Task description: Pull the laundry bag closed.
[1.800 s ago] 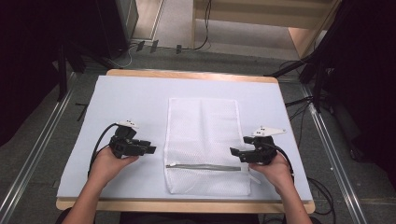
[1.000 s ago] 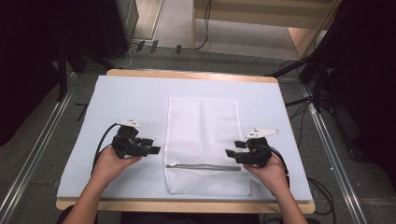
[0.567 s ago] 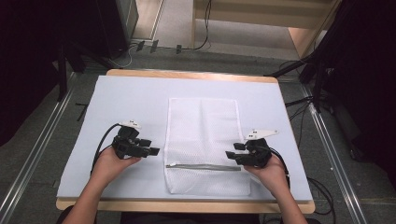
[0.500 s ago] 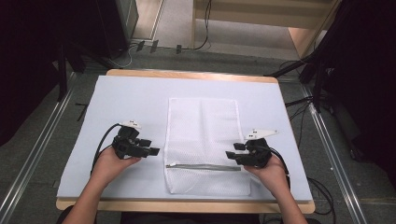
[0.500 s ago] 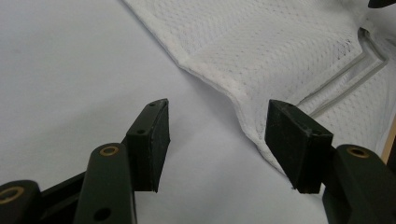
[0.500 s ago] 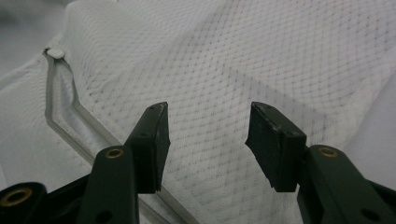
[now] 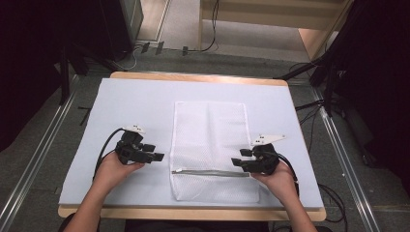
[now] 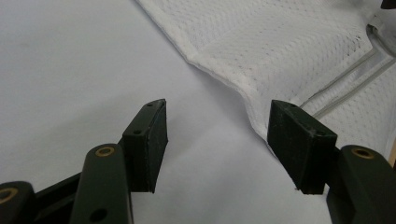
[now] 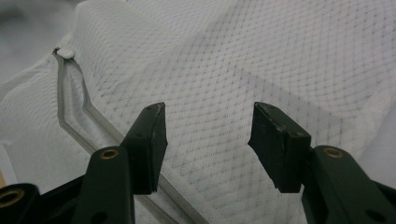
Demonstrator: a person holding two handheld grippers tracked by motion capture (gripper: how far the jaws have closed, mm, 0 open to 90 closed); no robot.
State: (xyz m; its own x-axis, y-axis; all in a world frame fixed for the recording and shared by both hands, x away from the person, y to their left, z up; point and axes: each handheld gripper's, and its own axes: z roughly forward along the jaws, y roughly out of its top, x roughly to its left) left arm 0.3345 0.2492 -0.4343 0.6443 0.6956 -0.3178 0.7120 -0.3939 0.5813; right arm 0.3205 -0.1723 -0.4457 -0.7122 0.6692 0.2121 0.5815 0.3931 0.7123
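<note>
The high view is evenly lit from above: the pale blue table cover (image 7: pixel 145 101) is bright, while the room at the left and right edges falls into near black. Shadows under the hands are short and soft. This view is a little soft, without glare. In the left gripper view the black jaws are sharp and the white mesh bag (image 8: pixel 289 42) behind them is slightly blurred. In the right gripper view the top left corner is out of focus.
</note>
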